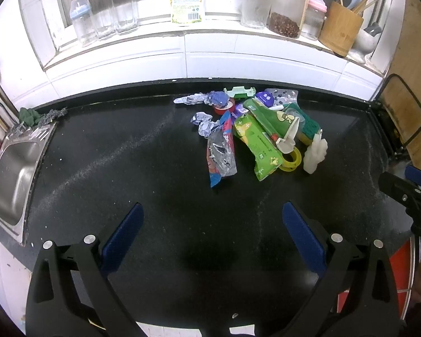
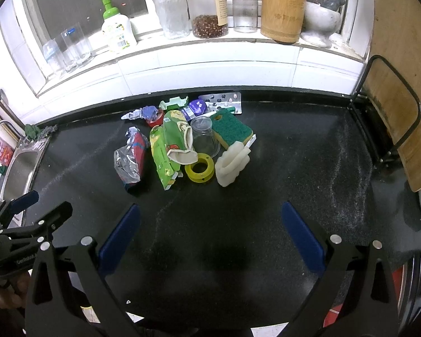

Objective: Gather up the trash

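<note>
A pile of trash lies at the back middle of the black countertop (image 1: 126, 168): a green wipes pack (image 1: 259, 146), a foil snack wrapper (image 1: 221, 154), a yellow tape ring (image 1: 292, 160), a white foam piece (image 1: 315, 151), a green sponge (image 2: 231, 127), a clear plastic cup (image 2: 203, 137), a pill blister (image 2: 224, 99) and crumpled paper (image 1: 205, 125). My left gripper (image 1: 212, 219) is open and empty, short of the pile. My right gripper (image 2: 210, 219) is open and empty, also short of it. Each gripper shows at the edge of the other's view.
A steel sink (image 1: 11, 174) sits at the left. A wire rack with a wooden cutting board (image 2: 393, 90) stands at the right. The windowsill holds glasses (image 1: 106, 14), a soap bottle (image 1: 186, 0), jars, baby bottles and a bamboo utensil holder (image 2: 282, 11).
</note>
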Available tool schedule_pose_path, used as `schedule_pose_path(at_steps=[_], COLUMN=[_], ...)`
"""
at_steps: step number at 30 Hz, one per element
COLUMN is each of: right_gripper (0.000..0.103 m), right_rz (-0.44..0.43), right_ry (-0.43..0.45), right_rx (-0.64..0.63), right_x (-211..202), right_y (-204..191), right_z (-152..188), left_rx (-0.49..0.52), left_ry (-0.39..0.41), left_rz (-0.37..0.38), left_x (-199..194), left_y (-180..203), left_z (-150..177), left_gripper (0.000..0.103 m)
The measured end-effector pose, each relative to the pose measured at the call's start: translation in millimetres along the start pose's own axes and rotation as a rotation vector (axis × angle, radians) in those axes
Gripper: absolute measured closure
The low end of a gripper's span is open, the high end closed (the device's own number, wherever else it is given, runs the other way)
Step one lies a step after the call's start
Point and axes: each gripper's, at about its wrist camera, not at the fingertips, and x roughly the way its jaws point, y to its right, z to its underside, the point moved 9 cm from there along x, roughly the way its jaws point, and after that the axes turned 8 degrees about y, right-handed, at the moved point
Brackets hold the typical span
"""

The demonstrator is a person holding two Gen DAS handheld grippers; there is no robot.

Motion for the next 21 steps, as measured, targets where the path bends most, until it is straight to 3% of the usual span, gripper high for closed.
schedule_pose_path(at_steps=[21], right_gripper=[0.006], right_rz=[-0.004], right_ry=[-0.007], right_rx=[-0.002], right_x=[3.0], right_y=[-0.4], right_z=[1.0], left_rx=[-0.004], left_ry=[-0.009], left_rz=[-0.003], left_x=[3.3], left_y=[-1.0], left_z=[-0.3], left_gripper=[0.007])
